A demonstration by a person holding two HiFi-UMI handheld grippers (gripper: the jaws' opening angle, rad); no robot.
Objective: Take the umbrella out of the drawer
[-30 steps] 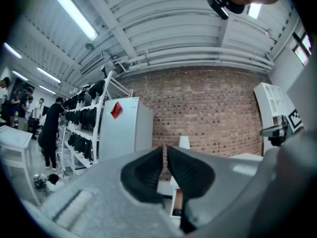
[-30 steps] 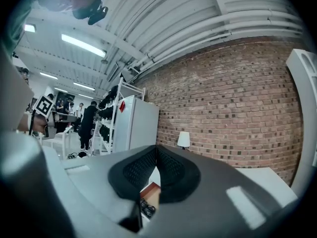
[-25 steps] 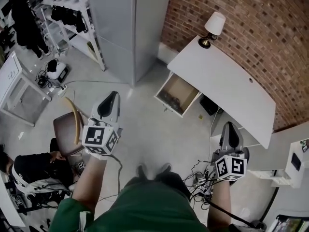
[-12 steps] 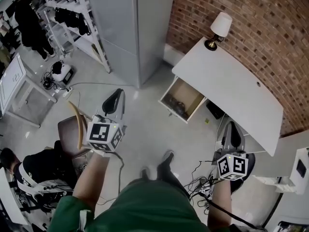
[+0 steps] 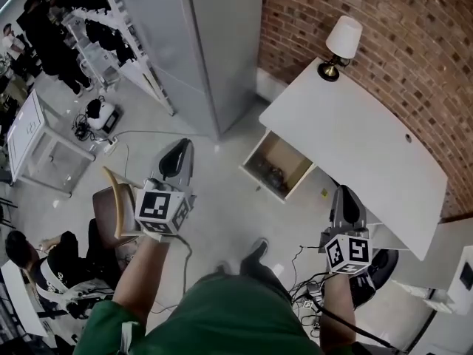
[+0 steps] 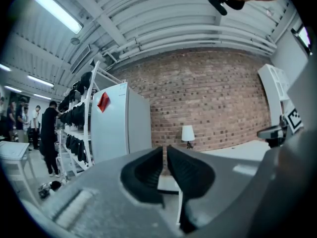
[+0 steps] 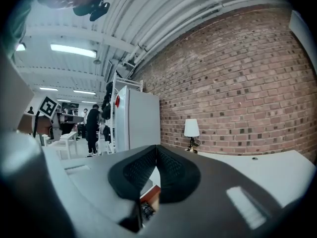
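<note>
Drawer (image 5: 284, 157) stands open — left gripper (image 5: 177, 151) barely ajar, right gripper (image 5: 347, 198) closed, both empty.

Both forearms reach forward, each hand holding a grey two-jaw tool roughly level. The left claw (image 5: 178, 152) has its black jaws a narrow slit apart, empty; the right claw (image 5: 347, 197) has its jaws pressed together.

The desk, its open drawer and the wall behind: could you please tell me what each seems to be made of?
Desk: smooth matte white top, probably painted or laminated board; no grain shows.
Drawer: white front, tan inside that looks like bare wood or fibreboard.
Wall: red-brown brick, rough, with pale mortar lines.
</note>
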